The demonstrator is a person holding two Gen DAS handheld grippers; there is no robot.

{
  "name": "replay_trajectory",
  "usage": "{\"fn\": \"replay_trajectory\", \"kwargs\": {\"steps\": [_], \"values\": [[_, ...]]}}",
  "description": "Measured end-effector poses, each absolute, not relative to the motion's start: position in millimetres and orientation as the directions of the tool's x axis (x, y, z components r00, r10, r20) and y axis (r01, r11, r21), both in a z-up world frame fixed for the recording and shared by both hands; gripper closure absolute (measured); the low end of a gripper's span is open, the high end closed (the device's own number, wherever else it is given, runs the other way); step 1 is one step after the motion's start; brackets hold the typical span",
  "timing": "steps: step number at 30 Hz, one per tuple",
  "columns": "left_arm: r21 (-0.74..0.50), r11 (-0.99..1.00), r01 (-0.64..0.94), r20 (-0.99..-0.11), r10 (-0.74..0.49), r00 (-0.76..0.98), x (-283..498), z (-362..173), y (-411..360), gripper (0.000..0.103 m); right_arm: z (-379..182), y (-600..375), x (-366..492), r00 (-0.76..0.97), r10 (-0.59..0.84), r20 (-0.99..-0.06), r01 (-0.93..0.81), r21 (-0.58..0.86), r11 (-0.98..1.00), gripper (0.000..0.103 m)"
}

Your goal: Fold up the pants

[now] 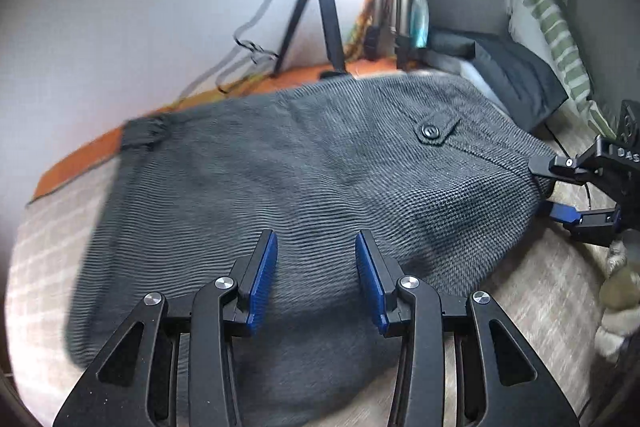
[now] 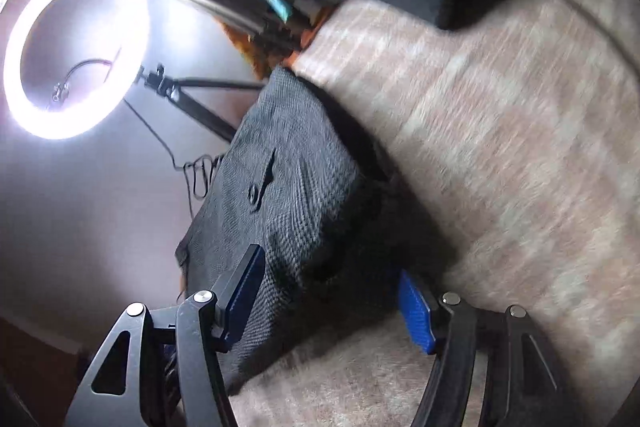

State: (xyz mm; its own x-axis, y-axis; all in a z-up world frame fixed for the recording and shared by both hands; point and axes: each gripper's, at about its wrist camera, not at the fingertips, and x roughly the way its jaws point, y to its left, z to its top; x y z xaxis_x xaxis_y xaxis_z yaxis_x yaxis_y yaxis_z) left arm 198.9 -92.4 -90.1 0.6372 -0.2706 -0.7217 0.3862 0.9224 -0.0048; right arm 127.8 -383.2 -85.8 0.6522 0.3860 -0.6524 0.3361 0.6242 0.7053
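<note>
The grey knit pants (image 1: 288, 171) lie folded on a beige checked bed cover (image 1: 532, 291), with a buttoned back pocket (image 1: 434, 133) facing up. My left gripper (image 1: 316, 255) is open, its blue pads apart just above the near part of the pants. My right gripper (image 1: 544, 191) shows at the right edge of the pants, jaws open around the cloth edge. In the right wrist view my right gripper (image 2: 336, 275) is open, with the pants (image 2: 280, 187) edge between the pads.
A lit ring light (image 2: 76, 47) on a black tripod (image 1: 320, 11) stands by the white wall. A dark folded garment (image 1: 508, 67) and a green striped pillow (image 1: 548, 23) lie at the head of the bed. An orange sheet edge (image 1: 80, 163) runs along the wall.
</note>
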Motion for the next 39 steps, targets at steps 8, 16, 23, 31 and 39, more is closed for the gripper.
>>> {"fn": "replay_trajectory", "kwargs": {"steps": [8,16,23,31,39], "values": [[-0.032,0.922,0.386,-0.747,-0.279,0.604,202.8,-105.0,-96.0,0.063,-91.1,-385.5,154.9,0.638,0.379,-0.67,0.326,0.681,0.655,0.071],[-0.032,0.951,0.309,-0.77,-0.22,0.599,202.1,-104.4,-62.6,0.063,-63.7,-374.2,159.0,0.636,0.332,-0.696,0.242,0.589,0.771,0.084],[-0.113,0.948,0.298,-0.758,-0.276,0.59,200.3,-101.0,-51.7,0.063,-19.3,-339.9,162.2,0.647,0.235,-0.725,0.14,0.416,0.898,0.086],[-0.294,0.944,0.15,-0.651,-0.312,0.692,173.0,-51.1,36.7,0.063,25.4,-283.2,166.6,0.669,0.149,-0.728,-0.014,0.188,0.982,0.086],[-0.408,0.911,-0.059,-0.575,-0.207,0.791,143.8,-35.1,131.1,0.063,45.8,-199.9,182.3,0.692,0.126,-0.711,-0.177,0.002,0.984,0.087]]}}
